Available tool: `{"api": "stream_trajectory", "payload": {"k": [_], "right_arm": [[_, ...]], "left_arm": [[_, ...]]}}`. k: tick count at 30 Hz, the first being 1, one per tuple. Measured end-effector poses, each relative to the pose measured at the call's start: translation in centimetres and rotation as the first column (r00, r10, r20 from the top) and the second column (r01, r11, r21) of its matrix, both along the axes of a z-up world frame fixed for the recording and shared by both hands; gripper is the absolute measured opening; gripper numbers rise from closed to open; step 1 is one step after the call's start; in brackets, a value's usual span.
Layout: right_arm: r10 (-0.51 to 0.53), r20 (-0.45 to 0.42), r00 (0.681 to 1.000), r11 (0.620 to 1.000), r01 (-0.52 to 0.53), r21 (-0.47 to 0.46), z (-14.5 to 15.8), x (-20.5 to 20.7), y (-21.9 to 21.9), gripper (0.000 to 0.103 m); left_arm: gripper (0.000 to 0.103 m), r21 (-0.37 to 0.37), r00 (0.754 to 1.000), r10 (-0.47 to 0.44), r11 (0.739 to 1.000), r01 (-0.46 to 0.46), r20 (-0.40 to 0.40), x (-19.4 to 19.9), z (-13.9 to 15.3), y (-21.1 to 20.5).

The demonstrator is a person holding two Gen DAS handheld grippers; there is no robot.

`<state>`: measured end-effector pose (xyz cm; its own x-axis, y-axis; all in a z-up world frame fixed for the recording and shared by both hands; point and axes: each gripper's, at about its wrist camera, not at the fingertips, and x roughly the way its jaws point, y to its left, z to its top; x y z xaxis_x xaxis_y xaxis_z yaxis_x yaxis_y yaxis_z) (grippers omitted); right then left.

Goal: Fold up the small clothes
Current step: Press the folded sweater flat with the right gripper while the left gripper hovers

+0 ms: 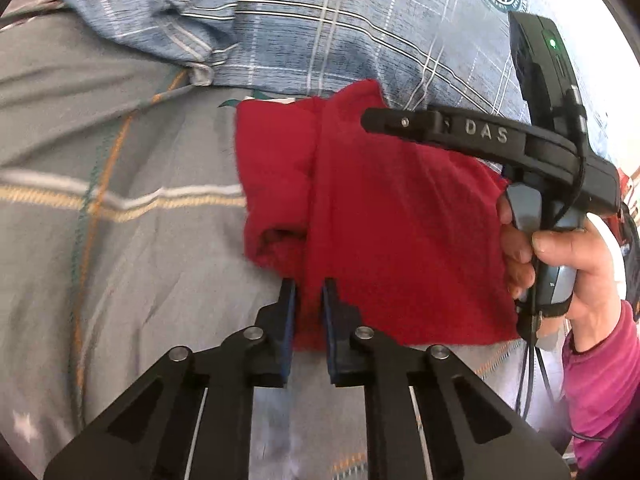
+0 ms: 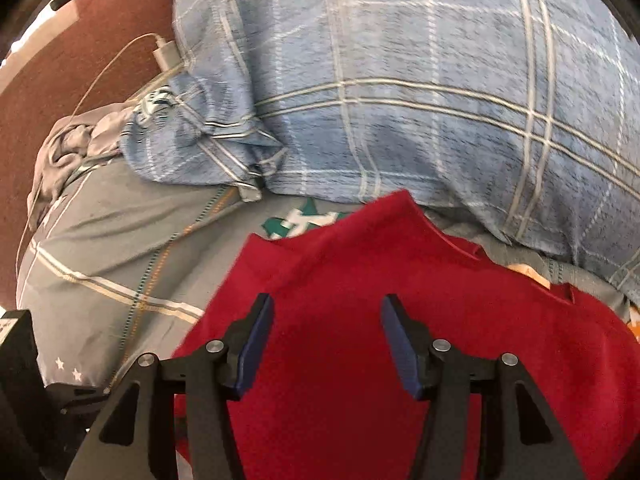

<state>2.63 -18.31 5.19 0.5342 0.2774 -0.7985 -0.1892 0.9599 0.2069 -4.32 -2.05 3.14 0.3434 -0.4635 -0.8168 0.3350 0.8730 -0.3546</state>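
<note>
A small red garment [image 1: 380, 220] lies partly folded on a grey striped bedsheet [image 1: 120, 220]. My left gripper [image 1: 309, 292] is shut on the garment's near edge, pinching a fold of red cloth between its blue pads. The right gripper shows in the left wrist view as a black tool [image 1: 480, 136] held by a hand, above the garment's right side. In the right wrist view the right gripper [image 2: 327, 312] is open, jaws wide apart, hovering over the red garment [image 2: 360, 320] with nothing between its pads.
A blue plaid pillow [image 2: 400, 100] lies just beyond the garment. A white charger cable and plug [image 2: 166, 54] lie at the far left on a brown surface [image 2: 80, 60]. Crumpled grey cloth [image 2: 68, 152] sits at the sheet's left edge.
</note>
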Motion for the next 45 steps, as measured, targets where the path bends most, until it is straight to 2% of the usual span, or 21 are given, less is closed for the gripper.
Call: {"api": "stream_trajectory", "payload": {"k": [4,10,14,17,19,23,28,32,34,39,42,45], "right_arm": [[0.022,0.007,1.0,1.0,-0.022,-0.004,-0.3,1.2,2.3,0.057],[-0.017,-0.039,0.999,0.997,0.014,-0.074,-3.7,3.9,4.1,0.06],[0.0,-0.003,1.0,0.977,0.0,-0.215,-5.0,4.2,6.3,0.064],[0.014,-0.003,1.0,0.968,-0.014,-0.25,-5.0,4.3,7.0,0.067],[0.015,-0.005,1.0,0.969,-0.016,-0.246,-4.7,4.0,6.9,0.067],[0.015,0.014,1.0,0.979,-0.012,-0.206,-2.6,1.9,6.0,0.066],[0.004,0.046,0.999,0.978,0.005,-0.207,-0.8,-0.6,4.9,0.072],[-0.031,-0.01,0.999,0.98,0.029,-0.196,-2.3,-0.4,4.5,0.074],[-0.058,-0.042,0.997,0.987,0.051,-0.153,-3.2,-0.1,3.9,0.076],[-0.082,-0.094,0.992,0.993,0.074,-0.091,-1.8,0.4,3.6,0.077],[-0.087,-0.111,0.99,0.996,0.083,-0.044,-1.2,0.9,3.9,0.084],[-0.078,-0.119,0.99,0.996,0.071,-0.062,-1.4,1.9,5.2,0.09]], "left_arm": [[0.007,-0.01,1.0,0.017,1.0,-0.017,0.005,-1.3,0.2,0.9],[0.007,0.01,1.0,0.006,1.0,-0.006,0.007,-0.9,-0.7,0.4],[0.008,0.017,1.0,-0.004,1.0,0.003,0.017,-0.9,-0.8,0.4],[0.011,0.02,1.0,-0.003,1.0,0.003,0.016,-0.8,-0.9,0.5],[0.012,0.014,1.0,0.0,1.0,0.0,0.013,-0.8,-0.9,0.6],[0.028,0.05,0.999,0.012,0.999,-0.014,0.035,-0.9,-0.8,0.7],[0.038,0.042,0.999,0.032,0.999,-0.034,0.031,-0.8,-0.6,1.2],[0.042,0.05,0.998,0.041,0.998,-0.043,0.042,-0.7,-0.6,1.2],[0.045,0.06,0.998,0.044,0.997,-0.047,0.049,-0.8,-0.6,1.1],[0.054,0.049,0.997,0.062,0.997,-0.064,0.042,-0.3,-0.8,1.5],[0.058,0.005,0.997,0.08,0.997,-0.08,0.021,0.1,-0.8,2.0],[0.064,-0.024,0.995,0.096,0.995,-0.095,0.015,0.3,-0.7,2.3]]}}
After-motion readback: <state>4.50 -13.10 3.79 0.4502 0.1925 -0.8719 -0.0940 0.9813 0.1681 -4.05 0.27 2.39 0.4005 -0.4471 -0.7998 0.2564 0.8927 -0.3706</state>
